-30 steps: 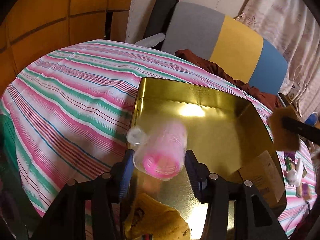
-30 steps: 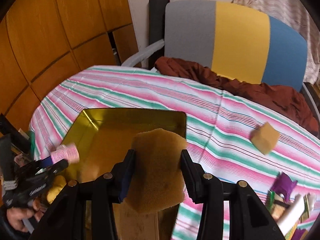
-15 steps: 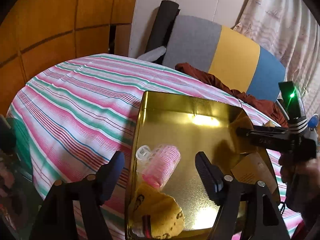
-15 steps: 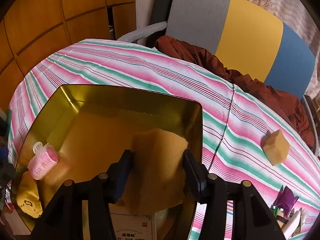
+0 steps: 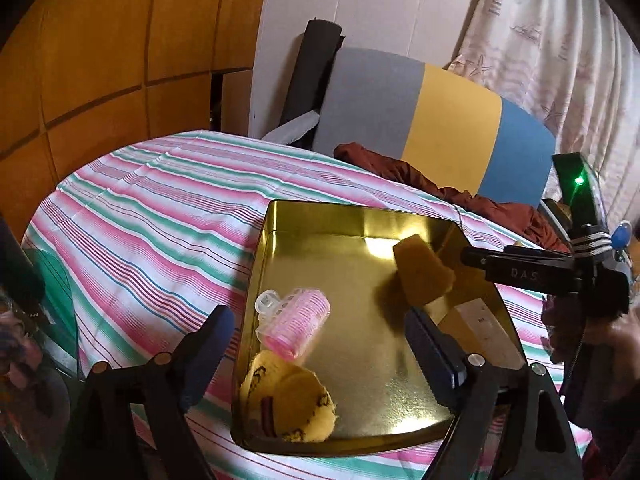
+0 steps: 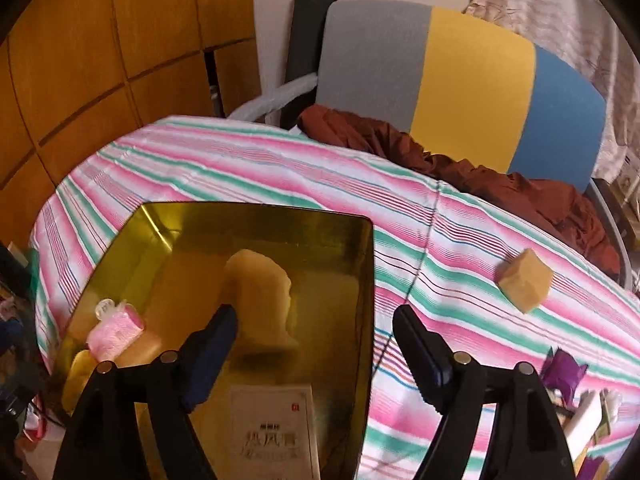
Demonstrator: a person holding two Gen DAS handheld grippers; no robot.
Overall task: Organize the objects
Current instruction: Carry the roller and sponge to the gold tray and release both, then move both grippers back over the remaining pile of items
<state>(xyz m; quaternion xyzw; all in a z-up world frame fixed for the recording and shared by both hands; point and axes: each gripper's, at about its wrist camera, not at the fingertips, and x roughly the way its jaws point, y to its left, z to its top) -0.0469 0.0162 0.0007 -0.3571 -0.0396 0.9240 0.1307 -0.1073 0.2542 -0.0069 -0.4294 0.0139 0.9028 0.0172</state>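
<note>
A gold tin tray point(image 5: 280, 216) point(image 6: 256, 210) sits on the striped tablecloth. In it lie a pink hair roller point(image 5: 298, 324) point(image 6: 116, 330), a yellow cloth point(image 5: 292, 404), a tan sponge point(image 5: 422, 276) point(image 6: 264, 300) and a white card point(image 6: 276, 424). My left gripper point(image 5: 316, 354) is open and empty above the tray's near edge. My right gripper point(image 6: 316, 354) is open above the tray's right side, with the sponge loose just ahead of its left finger. It also shows in the left wrist view point(image 5: 472, 258).
A second tan sponge block point(image 6: 524, 286) lies on the cloth to the right of the tray. Purple and white small items point(image 6: 576, 392) sit at the right edge. A brown garment point(image 6: 460, 160) lies against a grey, yellow and blue chair point(image 6: 460, 72) behind the table.
My left gripper opened, left the pink roller in the tray and drew back. My right gripper carried the sponge over the tray, then opened and let it go.
</note>
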